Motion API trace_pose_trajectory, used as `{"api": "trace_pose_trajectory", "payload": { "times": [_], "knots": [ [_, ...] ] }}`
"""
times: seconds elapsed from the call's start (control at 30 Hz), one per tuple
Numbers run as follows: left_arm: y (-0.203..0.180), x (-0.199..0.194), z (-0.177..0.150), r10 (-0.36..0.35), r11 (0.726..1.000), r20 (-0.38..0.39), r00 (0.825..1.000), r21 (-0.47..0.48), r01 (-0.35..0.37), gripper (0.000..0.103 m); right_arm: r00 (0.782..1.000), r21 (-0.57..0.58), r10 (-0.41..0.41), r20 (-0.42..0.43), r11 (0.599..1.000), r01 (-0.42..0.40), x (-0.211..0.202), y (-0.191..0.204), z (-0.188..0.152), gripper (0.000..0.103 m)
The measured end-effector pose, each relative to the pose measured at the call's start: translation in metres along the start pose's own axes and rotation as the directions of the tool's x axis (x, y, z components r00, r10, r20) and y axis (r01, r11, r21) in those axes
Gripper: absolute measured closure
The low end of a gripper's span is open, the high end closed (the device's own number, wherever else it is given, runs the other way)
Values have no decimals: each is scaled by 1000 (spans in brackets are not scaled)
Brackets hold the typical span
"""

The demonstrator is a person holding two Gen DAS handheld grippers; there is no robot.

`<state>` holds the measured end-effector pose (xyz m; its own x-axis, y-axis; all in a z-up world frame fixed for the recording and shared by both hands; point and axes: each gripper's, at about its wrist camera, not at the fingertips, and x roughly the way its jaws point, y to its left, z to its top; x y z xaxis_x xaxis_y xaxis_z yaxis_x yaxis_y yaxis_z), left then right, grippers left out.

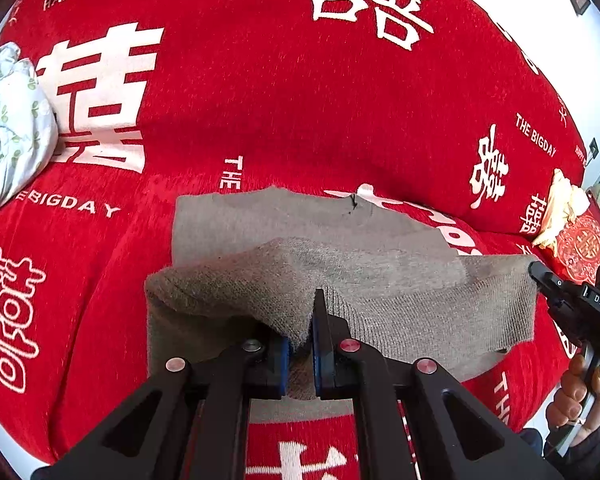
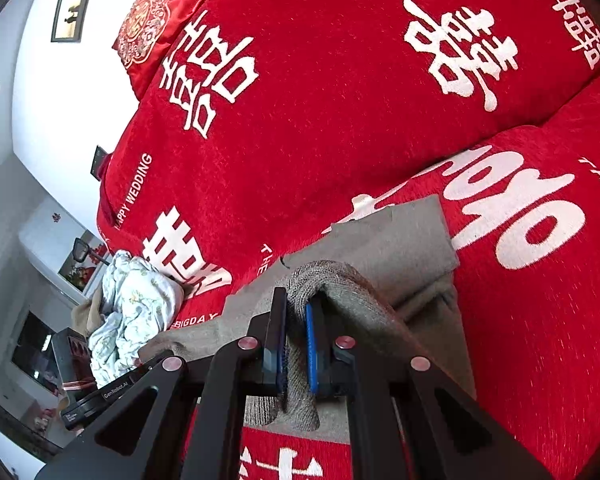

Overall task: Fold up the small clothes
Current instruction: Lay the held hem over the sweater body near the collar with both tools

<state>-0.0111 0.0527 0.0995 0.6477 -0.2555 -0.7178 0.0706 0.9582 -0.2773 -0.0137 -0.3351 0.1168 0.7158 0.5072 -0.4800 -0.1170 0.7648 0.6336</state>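
Observation:
A grey knit garment (image 1: 340,264) lies on the red bedspread (image 1: 260,100), its near edge lifted and partly folded over the flat far part. My left gripper (image 1: 302,344) is shut on the garment's near edge, cloth pinched between the blue pads. In the right wrist view my right gripper (image 2: 296,344) is shut on another part of the same grey garment (image 2: 380,248), cloth draped over its fingers. The right gripper also shows in the left wrist view (image 1: 540,272) at the garment's right corner, held by a hand.
A pale floral cloth bundle (image 1: 8,120) lies at the bed's left side, also in the right wrist view (image 2: 136,312). A red embroidered cushion (image 1: 584,248) and cream cloth (image 1: 560,208) sit at the right. A white wall with a framed picture (image 2: 71,14) is behind.

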Motion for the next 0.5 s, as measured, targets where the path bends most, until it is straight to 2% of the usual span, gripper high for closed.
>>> {"api": "trace_pose_trajectory", "payload": {
  "times": [0.5],
  "knots": [
    [-2,45,47,17,1000,-44,999,9,-16,94,999,48,-20,-34,999,22,50,-15,38,94]
  ]
}}
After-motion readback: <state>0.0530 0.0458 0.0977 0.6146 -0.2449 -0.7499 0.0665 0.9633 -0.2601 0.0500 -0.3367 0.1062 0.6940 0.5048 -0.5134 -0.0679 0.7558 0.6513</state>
